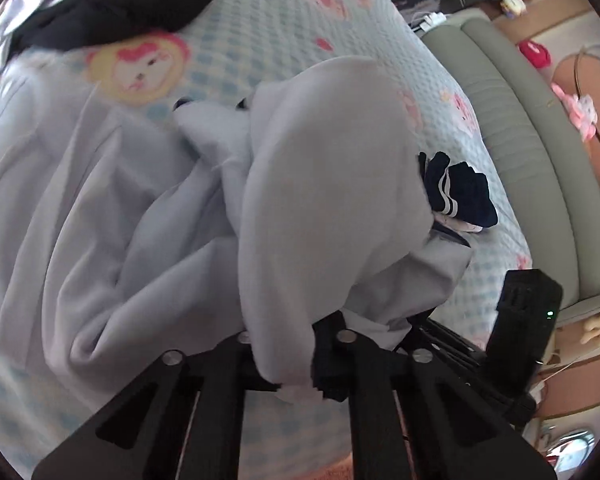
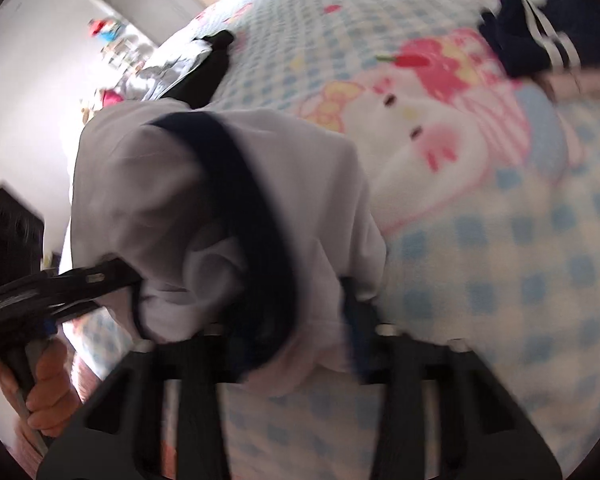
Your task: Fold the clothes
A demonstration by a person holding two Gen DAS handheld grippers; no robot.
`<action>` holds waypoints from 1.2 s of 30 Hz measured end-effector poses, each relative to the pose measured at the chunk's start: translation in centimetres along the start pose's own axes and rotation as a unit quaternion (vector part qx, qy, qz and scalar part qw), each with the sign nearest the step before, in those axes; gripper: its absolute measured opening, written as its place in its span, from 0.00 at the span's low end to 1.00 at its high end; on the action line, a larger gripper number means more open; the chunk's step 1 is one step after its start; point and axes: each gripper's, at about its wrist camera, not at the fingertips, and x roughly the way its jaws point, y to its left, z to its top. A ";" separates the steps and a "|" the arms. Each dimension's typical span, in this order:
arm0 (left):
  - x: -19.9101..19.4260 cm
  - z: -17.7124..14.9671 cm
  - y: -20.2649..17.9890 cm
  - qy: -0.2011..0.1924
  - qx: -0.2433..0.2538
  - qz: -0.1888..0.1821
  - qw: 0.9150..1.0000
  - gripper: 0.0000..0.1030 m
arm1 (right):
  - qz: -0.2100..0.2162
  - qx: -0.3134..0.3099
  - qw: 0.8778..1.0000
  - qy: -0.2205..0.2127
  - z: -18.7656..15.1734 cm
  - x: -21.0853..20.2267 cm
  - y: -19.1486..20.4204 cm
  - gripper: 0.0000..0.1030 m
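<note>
Left wrist view: both tongs, left tongs (image 1: 296,364) and right tongs (image 2: 300,344), pinch the white shirt (image 1: 320,200) above the bed (image 1: 284,28), mid-fold; next, lay it flat.

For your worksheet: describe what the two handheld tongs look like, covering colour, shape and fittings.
Both the left tongs and the right tongs are matt black, with flat angular arms, triangular cut-outs and round silver rivets. A boxy black module shows a small green light.
</note>
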 end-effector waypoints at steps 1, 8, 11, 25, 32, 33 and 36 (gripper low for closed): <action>-0.4 1.0 -0.8 -0.009 0.009 0.001 1.000 0.06 | -0.008 -0.008 1.000 -0.006 0.7 -0.4 0.0 0.17; -14.6 13.8 -9.9 -0.188 0.102 -0.020 0.977 0.06 | -0.040 -0.055 0.988 -0.139 11.6 -9.9 2.6 0.11; -23.2 15.2 -15.1 -0.291 0.166 -0.035 0.942 0.06 | -0.055 -0.098 0.961 -0.251 16.6 -17.6 6.6 0.11; -18.4 4.6 -2.2 -0.195 0.058 -0.013 0.979 0.09 | -0.070 -0.112 0.977 -0.166 5.8 -12.5 4.3 0.11; -9.1 -2.5 7.0 -0.066 -0.044 0.010 0.997 0.50 | -0.094 -0.018 0.995 -0.018 -2.3 -3.9 -4.2 0.13; -7.8 -3.5 8.3 -0.047 -0.059 0.013 0.997 0.54 | -0.092 -0.013 0.996 -0.020 -2.5 -4.2 -4.4 0.13; -7.1 -2.8 9.1 -0.061 -0.075 0.015 0.995 0.58 | -0.080 0.004 0.996 -0.035 -2.6 -5.6 -4.4 0.24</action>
